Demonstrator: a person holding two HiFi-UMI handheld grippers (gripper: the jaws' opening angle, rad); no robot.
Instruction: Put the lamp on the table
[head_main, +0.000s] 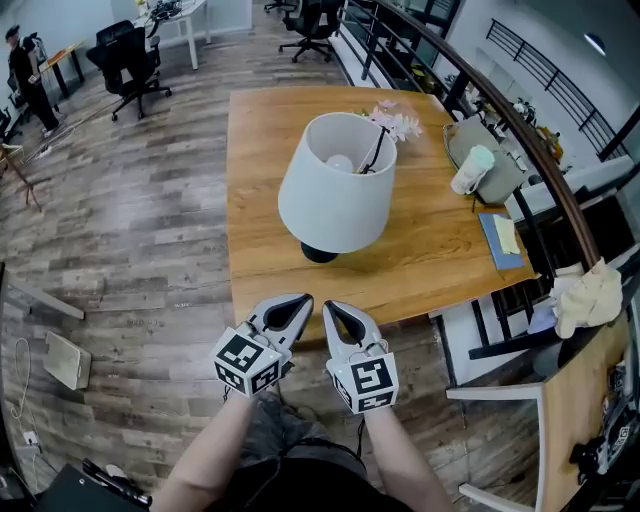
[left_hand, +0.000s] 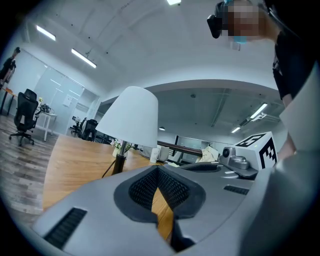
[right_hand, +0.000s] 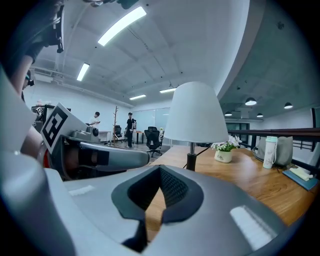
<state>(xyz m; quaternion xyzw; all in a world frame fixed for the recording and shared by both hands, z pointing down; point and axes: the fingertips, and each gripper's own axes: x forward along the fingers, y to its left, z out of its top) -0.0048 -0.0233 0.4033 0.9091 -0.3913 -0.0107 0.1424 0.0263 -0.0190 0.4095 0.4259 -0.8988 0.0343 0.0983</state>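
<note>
In the head view the lamp (head_main: 335, 190) stands upright on the desk (head_main: 260, 270), its dark base roughly midway along the desk's width and nearer the near edge than the far one, so the task looks done. The left gripper (head_main: 298, 303) and the right gripper (head_main: 332, 308) hover side by side just short of that near edge, tips pointing at the lamp. Neither is clearly nearer, and the lamp lies straight ahead across the edge with its long axis vertical. In the left gripper view the jaws are closed with nothing between them, and the lamp rises ahead, a little left of their line and well apart. In the right gripper view the jaws are likewise closed and empty. The lamp stands ahead, slightly right of their line, with a small flower pot (right_hand: 223, 153) behind it.
</note>
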